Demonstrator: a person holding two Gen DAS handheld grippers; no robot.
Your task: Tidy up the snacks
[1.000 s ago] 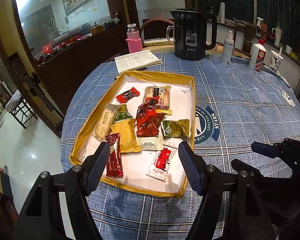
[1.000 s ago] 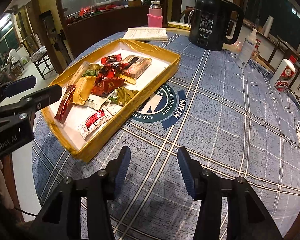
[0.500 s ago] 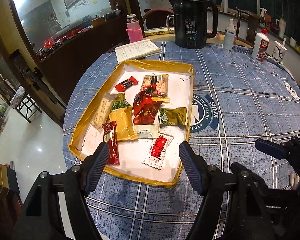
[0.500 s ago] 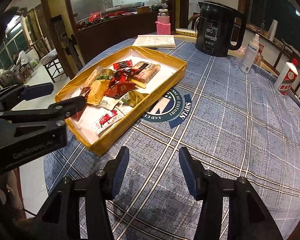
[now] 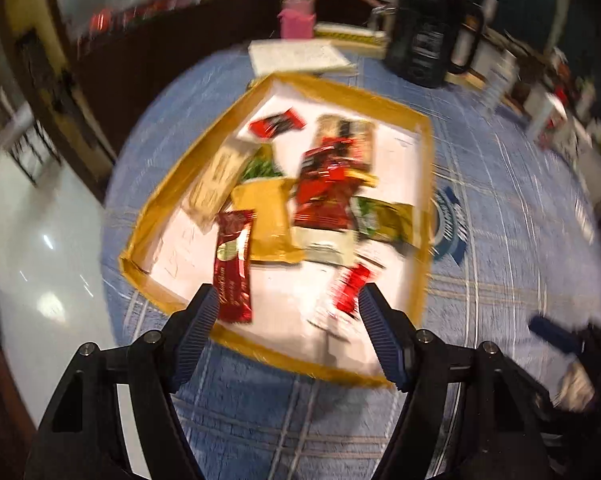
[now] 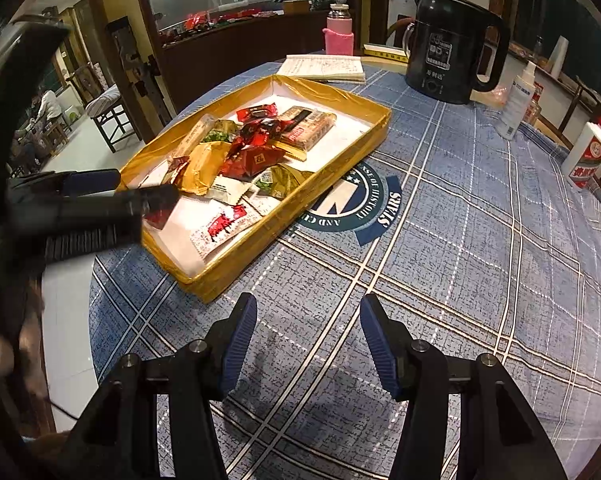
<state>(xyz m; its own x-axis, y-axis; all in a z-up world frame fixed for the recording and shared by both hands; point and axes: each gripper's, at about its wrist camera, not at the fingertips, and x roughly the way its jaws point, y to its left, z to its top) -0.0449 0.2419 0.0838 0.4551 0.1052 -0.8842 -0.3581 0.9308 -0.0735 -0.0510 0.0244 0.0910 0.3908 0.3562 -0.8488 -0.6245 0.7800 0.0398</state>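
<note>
We see every snack gathered in the gold-walled tray (image 6: 342, 162), which sits toward the left edge of the round worktop (image 6: 480, 240); its low walls keep the loose packets from sliding off. They lie in a heap at the tray's middle, overlapping one another, so the pile suits both a jumble awaiting sorting and a collection already brought together. The left gripper (image 5: 286, 322) hangs over the tray's near wall, fingers wide apart and holding nothing, a long dark-red packet (image 5: 233, 266) and a red-and-white sachet (image 5: 346, 294) lying between them in its view. The right gripper (image 6: 308, 334) hovers over bare cloth near the worktop's front edge, fingers likewise spread and empty, well clear of the tray. The left view is smeared by motion, so packet labels there are unreadable. In the right view the left gripper's body covers the tray's near-left corner, and we cannot tell what lies beneath the heap.
</note>
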